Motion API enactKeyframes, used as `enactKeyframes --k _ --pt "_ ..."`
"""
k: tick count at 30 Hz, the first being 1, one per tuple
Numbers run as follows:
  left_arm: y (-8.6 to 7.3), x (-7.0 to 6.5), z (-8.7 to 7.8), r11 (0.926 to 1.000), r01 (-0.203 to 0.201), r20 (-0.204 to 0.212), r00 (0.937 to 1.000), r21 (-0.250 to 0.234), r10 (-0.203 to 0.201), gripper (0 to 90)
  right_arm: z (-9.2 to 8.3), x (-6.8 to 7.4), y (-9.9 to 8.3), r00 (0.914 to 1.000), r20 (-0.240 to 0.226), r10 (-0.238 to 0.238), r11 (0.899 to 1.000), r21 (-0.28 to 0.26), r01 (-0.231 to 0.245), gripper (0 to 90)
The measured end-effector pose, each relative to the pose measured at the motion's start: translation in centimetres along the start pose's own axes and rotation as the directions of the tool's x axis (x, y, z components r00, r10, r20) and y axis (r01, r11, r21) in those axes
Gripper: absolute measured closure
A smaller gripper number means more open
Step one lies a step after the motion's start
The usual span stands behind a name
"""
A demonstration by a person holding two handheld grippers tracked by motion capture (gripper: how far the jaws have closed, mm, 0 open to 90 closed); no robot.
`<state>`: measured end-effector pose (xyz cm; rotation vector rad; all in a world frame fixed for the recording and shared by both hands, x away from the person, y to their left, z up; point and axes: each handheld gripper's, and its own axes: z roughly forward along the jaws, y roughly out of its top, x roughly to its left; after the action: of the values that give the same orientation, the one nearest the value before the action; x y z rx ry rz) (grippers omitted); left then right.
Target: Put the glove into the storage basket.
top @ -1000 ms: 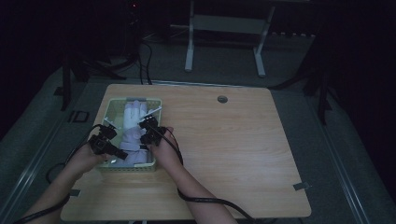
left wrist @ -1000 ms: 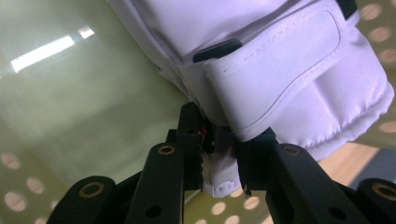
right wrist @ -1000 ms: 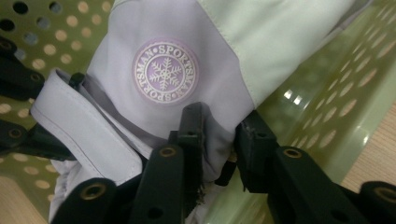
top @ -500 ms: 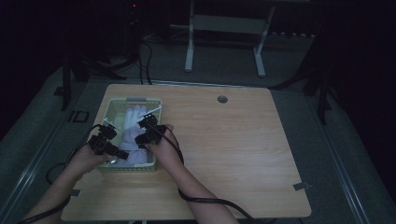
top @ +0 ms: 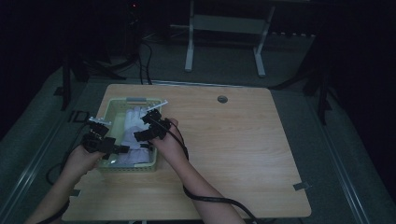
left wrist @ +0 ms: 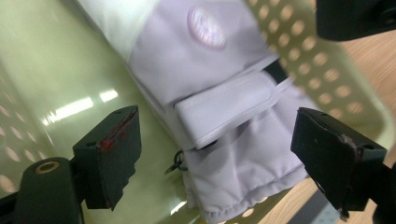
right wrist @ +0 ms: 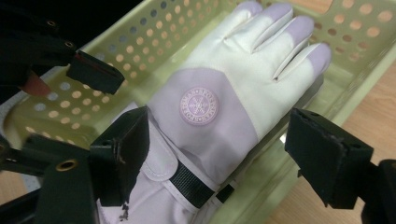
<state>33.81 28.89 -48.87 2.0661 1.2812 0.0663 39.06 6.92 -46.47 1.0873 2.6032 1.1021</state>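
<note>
Jaws of both grippers just opened, empty; one glove (right wrist: 219,107) in one basket (right wrist: 140,51), apparently.

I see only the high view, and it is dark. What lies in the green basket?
Observer: A white and lilac glove, seen in the right gripper view, flat in the basket.
Operator: Does the right hand-held gripper hold it?
Observer: No. The right hand-held gripper has just opened; its pads stand clear on each side of the cuff.
Operator: And the left one?
Observer: The left hand-held gripper has also just opened, above the cuff strap, not touching it.
</note>
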Motion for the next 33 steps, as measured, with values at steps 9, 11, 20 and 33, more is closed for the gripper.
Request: enactKeyframes --k 9,11,20,33 --pt "-0.1 -2.1 -0.8 0.9929 -0.058 -0.062 0.9967 -0.104 0.052 9.1 -1.3 -1.4 -0.7 0.9995 -0.008 -0.03 0.999 -0.019 0.029 15.8" --pt "0.0 -2.6 -0.9 0.9898 -0.066 -0.087 0.9947 -0.126 0.055 7.2 -1.6 -1.8 -0.9 0.9996 -0.009 -0.027 0.999 -0.03 0.027 15.5" --pt "1.0 -5.2 -0.3 0.9757 -0.116 -0.093 0.9906 -0.186 0.1 2.3 -3.2 -3.1 -1.5 0.9994 0.002 -0.035 0.998 -0.052 0.035 14.5" --pt "2.0 -9.0 1.8 0.962 -0.161 -0.067 0.9864 -0.221 0.15 2.3 -5.6 -6.0 -3.2 0.9984 0.049 -0.029 0.997 -0.067 0.033 14.0"
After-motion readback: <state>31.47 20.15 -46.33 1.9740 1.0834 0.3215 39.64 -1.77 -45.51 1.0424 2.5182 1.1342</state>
